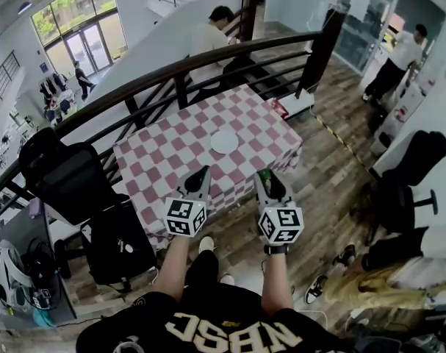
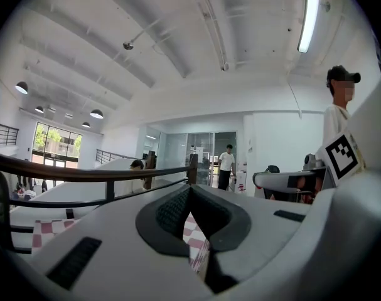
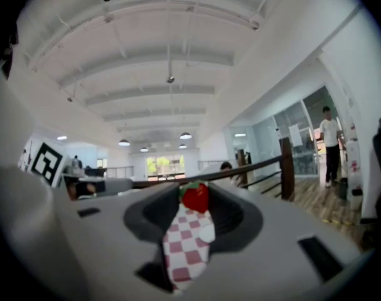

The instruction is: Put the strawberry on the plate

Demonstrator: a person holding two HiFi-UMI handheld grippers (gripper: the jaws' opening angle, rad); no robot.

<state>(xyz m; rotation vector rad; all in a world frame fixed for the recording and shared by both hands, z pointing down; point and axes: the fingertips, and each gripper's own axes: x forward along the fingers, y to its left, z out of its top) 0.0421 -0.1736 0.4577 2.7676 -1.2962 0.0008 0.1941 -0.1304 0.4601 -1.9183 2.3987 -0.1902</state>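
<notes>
The strawberry (image 3: 195,199), red with a green top, is pinched between the tips of my right gripper (image 3: 194,190), which is shut on it. In the head view that gripper (image 1: 264,176) hovers over the near right edge of the checkered table (image 1: 171,145), the strawberry (image 1: 264,173) showing at its tip. The white plate (image 1: 224,142) lies near the table's middle, beyond both grippers. A white patch that may be the plate (image 3: 206,232) shows low between the right jaws. My left gripper (image 1: 204,172) hangs over the near edge, its tips (image 2: 189,189) shut on nothing.
A dark curved railing (image 1: 186,72) runs behind the table, with a person seated beyond it (image 1: 211,35). A black office chair (image 1: 68,179) stands left of the table, another (image 1: 414,175) at the right. A person (image 1: 399,57) stands at the far right on the wooden floor.
</notes>
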